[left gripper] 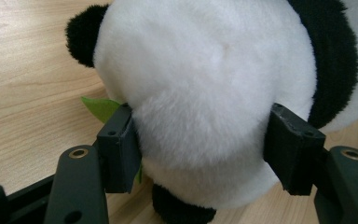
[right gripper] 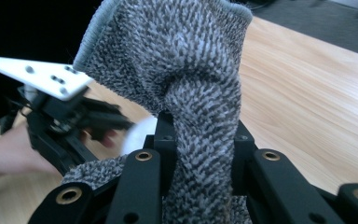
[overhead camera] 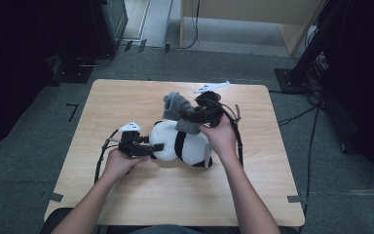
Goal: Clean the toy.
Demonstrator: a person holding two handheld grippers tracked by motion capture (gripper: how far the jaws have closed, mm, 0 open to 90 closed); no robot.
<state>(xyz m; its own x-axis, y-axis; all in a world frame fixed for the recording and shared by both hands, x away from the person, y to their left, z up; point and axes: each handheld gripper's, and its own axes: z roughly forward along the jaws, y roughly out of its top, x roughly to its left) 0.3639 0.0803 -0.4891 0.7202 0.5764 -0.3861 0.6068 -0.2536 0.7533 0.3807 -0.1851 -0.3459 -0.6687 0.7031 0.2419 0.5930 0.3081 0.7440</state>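
A black and white plush panda lies on the wooden table. My left gripper is shut on its white rounded body, with a pad pressed into the fur on each side. A small green leaf pokes out beside the left pad. My right gripper hangs above the panda and is shut on a grey knitted cloth. The cloth is pinched into a fold between the pads and stands up from them.
Black cables trail from both grippers across the table. Dark stands and cables line the grey carpet at the right. A wooden cabinet stands beyond the table's far edge.
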